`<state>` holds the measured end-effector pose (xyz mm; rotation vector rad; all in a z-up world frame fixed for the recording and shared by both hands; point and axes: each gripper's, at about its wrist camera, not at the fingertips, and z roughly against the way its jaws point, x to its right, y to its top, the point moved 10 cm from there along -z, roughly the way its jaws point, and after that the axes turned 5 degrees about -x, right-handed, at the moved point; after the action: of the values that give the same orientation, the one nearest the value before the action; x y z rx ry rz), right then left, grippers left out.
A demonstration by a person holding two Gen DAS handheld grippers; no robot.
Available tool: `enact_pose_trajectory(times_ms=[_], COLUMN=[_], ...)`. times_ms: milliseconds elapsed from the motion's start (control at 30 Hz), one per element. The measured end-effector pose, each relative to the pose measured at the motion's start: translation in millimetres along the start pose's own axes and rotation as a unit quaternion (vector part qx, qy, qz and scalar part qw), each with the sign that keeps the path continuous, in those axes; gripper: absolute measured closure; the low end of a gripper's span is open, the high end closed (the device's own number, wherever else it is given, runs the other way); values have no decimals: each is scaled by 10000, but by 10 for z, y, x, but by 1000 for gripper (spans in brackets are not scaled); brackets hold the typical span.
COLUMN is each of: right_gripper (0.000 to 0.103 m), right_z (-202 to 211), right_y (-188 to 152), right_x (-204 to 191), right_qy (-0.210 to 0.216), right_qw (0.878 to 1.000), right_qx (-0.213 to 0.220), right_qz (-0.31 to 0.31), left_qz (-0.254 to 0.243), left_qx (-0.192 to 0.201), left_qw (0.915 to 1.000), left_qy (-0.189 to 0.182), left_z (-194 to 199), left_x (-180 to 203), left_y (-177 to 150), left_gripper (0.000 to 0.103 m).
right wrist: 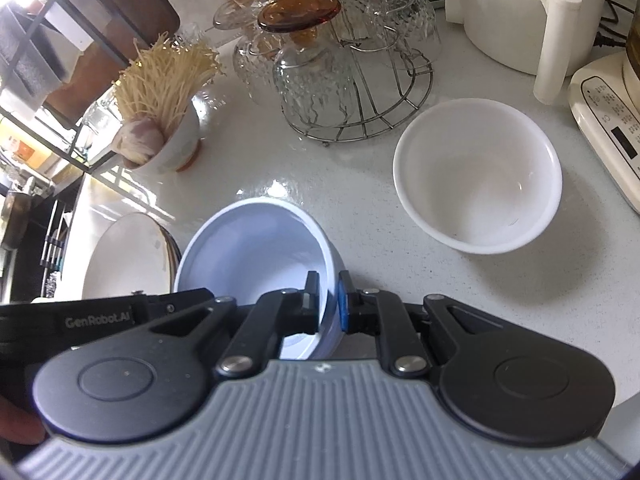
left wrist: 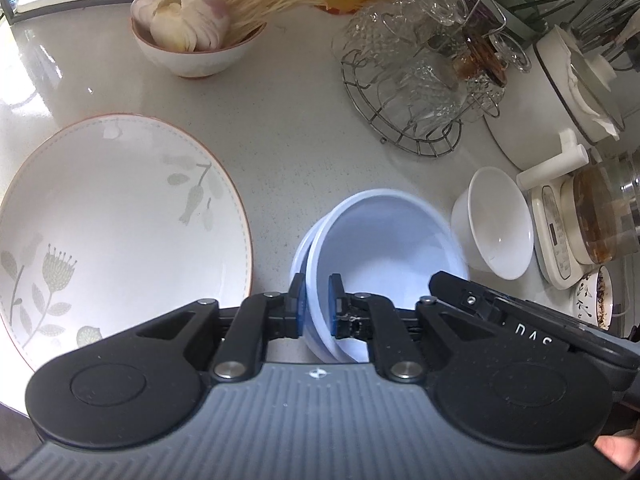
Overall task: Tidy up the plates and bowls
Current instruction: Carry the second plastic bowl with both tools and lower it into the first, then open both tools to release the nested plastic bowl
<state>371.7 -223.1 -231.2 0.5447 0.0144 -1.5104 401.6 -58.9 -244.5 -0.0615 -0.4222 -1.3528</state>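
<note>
Two light-blue bowls (left wrist: 384, 248), nested one in the other on the pale counter (left wrist: 288, 136), straddled at opposite rims. Left gripper (left wrist: 316, 300) set narrow astride the near-left rim, one pad outside, one inside; contact with the wall not clearly resolved, pads seemingly just clear. Right gripper (right wrist: 329, 300) likewise narrow, astride the rim on the other side of the same stack, blue pad outside, dark pad inside, a thin gap apparent. Risks as judged: with pads this loose, slip of the rim on any lift; separation of the upper bowl from the lower if only one wall is caught; tilt and rocking of the stack from uneven pull between the two sides; a knock against the white bowl (right wrist: 478, 176) ahead and right of the right gripper, or the floral plate (left wrist: 120, 224) just left of the left gripper. Wire glass rack (left wrist: 404, 120) farther ahead, well apart. Both grippers pitched steeply downward toward the counter, bodies close together.
</note>
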Motion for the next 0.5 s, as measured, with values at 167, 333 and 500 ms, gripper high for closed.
enact_pose_trajectory(times_ms=[167,333,500], right_gripper=[58,58,58], right_z=[96,242,522], right_y=[4,36,73], right_x=[-38,-41,-96], right_qy=[82,51,12], right_qw=[9998,9990,9964], right_qx=[180,438,842], right_qz=[10,-12,80], left_qz=[-82,-282,-601], left_qx=[183,348,644], left_qw=[9998,9989,9961], left_qy=[62,100,-37], left_z=[118,253,511], left_x=[1,41,165], left_y=[25,50,105], left_gripper=[58,58,58])
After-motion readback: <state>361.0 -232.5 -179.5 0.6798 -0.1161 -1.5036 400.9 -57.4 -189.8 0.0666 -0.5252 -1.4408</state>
